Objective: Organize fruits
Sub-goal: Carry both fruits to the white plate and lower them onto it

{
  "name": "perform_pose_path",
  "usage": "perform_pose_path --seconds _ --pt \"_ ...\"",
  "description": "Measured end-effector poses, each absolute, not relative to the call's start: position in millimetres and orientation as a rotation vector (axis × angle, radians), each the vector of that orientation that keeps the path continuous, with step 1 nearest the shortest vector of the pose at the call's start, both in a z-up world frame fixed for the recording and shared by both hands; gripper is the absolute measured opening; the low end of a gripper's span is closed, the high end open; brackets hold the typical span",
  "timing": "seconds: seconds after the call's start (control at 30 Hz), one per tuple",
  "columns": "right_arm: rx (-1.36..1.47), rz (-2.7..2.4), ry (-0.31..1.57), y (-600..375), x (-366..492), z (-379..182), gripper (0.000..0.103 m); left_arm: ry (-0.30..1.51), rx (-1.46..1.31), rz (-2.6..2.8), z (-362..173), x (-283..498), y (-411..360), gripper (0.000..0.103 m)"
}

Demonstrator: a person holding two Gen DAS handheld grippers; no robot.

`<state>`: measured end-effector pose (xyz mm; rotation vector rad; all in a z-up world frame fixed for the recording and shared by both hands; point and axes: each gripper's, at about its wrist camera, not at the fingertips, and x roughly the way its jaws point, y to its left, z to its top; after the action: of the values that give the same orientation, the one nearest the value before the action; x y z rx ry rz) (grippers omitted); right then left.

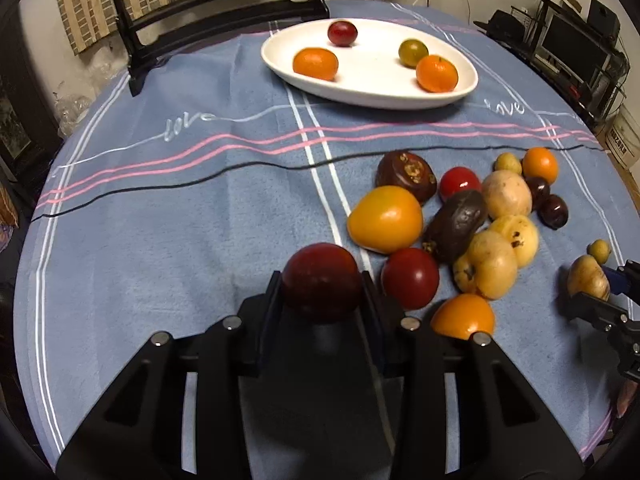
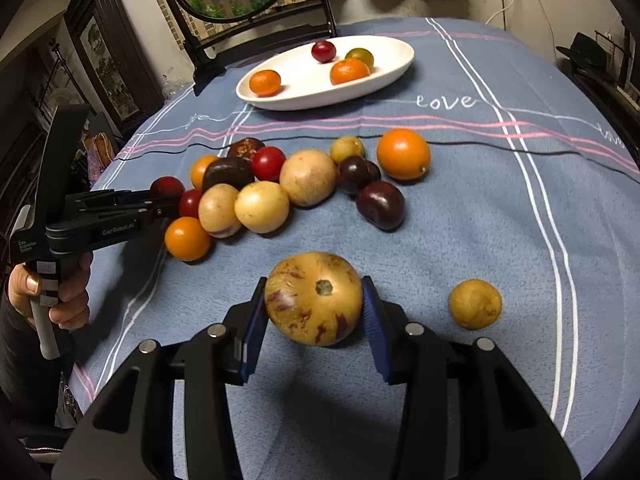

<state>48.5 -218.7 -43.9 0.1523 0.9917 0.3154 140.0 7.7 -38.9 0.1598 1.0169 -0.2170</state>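
Note:
My left gripper (image 1: 321, 285) is shut on a dark red plum (image 1: 322, 276), its fingers pressed on both sides of it, at the near left edge of the fruit pile (image 1: 452, 220) on the blue tablecloth. My right gripper (image 2: 314, 292) is shut on a yellow, purple-streaked fruit (image 2: 314, 298) with its stem end facing the camera, on the near side of the pile. A white oval plate (image 1: 360, 92) at the back of the table holds two oranges, a red plum and a greenish fruit. The right wrist view shows the left gripper (image 2: 162, 200) side-on at the pile's left edge.
Several oranges, plums, tomatoes and pale yellow fruits lie bunched together mid-table. A small yellow fruit (image 2: 475, 303) lies alone to the right of my right gripper. A black mirror stand (image 1: 224, 12) stands behind the plate. A hand (image 2: 68, 300) holds the left gripper's handle.

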Motion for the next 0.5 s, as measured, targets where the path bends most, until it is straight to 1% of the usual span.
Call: perform_pose_path --seconds 0.23,0.5 --pt "0.119 0.317 0.938 -219.6 49.9 -22.5 0.045 0.919 0.151 -0.255 8.1 121.6 9.2 0.038" --pt "0.042 0.331 0.859 -215.3 67.9 12.0 0.045 0.885 0.153 -0.289 38.2 132.3 -7.3 0.038"
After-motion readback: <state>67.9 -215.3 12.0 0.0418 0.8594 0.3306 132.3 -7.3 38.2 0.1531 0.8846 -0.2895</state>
